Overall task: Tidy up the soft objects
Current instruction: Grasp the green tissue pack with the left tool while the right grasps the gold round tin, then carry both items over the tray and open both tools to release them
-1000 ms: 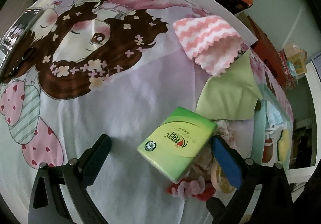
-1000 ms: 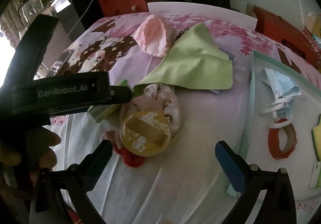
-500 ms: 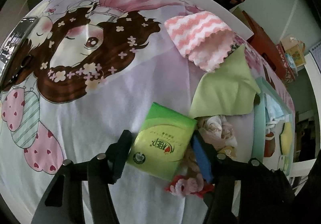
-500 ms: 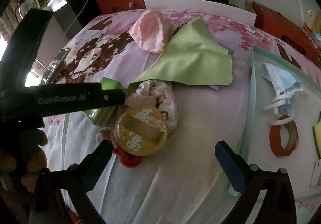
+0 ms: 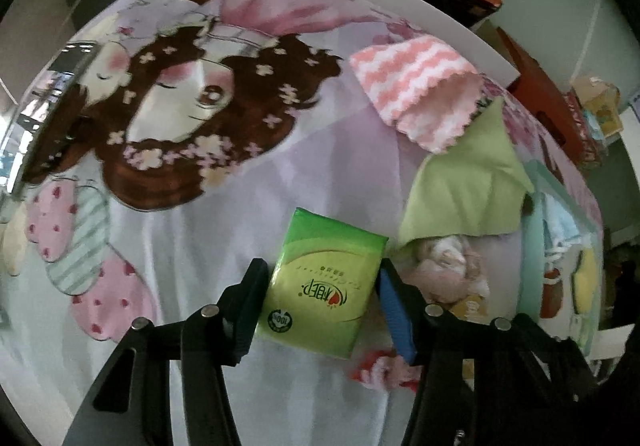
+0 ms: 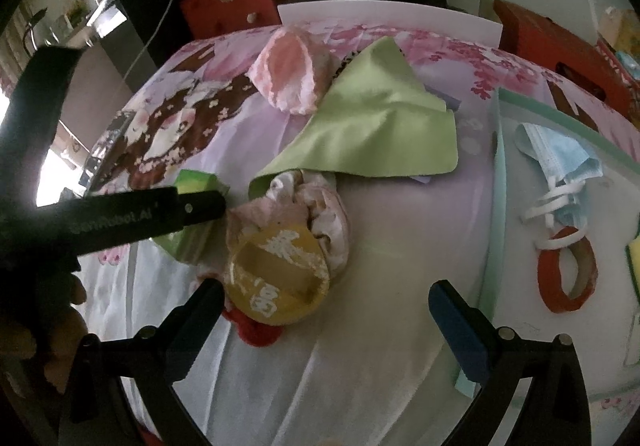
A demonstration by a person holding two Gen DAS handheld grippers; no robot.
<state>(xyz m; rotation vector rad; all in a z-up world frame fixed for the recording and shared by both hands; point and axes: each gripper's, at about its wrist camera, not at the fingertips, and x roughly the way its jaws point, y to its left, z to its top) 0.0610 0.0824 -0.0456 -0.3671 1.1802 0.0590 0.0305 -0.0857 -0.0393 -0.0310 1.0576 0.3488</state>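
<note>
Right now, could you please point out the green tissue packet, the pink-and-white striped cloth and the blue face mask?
green tissue packet (image 5: 324, 282): left wrist view, centre of its printed face.
pink-and-white striped cloth (image 5: 416, 86): left wrist view, middle stripes.
blue face mask (image 6: 560, 156): right wrist view, pleated panel.

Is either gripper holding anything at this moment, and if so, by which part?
The left gripper is closed on the green tissue pack, fingers pressing its two long sides near the lower end. The right gripper is open and holds nothing.

Cartoon-print bedsheet: green tissue pack lower centre, pink striped cloth upper right, green cloth right, tray far right.
</note>
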